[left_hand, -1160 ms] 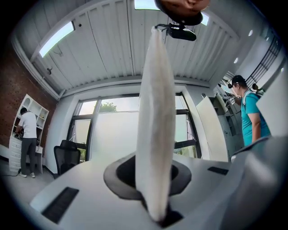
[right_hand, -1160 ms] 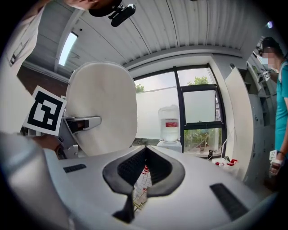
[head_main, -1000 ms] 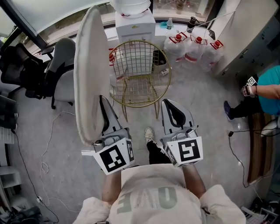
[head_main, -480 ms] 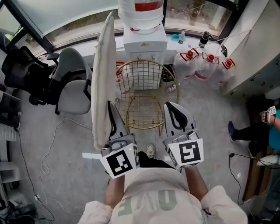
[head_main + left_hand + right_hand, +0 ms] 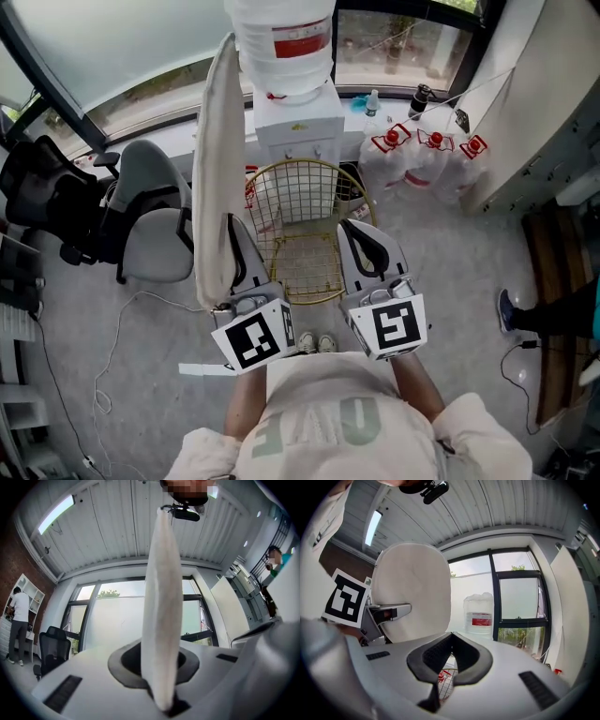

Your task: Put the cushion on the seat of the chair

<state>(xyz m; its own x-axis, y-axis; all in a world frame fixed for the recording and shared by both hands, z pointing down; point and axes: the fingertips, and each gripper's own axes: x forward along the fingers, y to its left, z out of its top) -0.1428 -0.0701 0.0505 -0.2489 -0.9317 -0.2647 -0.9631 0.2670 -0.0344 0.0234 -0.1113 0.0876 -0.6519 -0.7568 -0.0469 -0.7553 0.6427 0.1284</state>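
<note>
Cushion (image 5: 214, 169) upright, edge clamped in left tool (image 5: 233, 227) | right tool (image 5: 353, 231) together | chair (image 5: 302, 200) just ahead

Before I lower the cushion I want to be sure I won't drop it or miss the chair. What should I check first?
1. Grip: ok. The left gripper is shut on the cushion's lower edge.
2. Cushion lying flat: not ok. It stands upright on edge.
3. Seat bare: ok where it shows. The grippers hide part of it.
4. Cushion over the seat: not ok. In the head view it shows left of the chair.
5. Right gripper free to help: ok. Its jaws are together with nothing between them.
</note>
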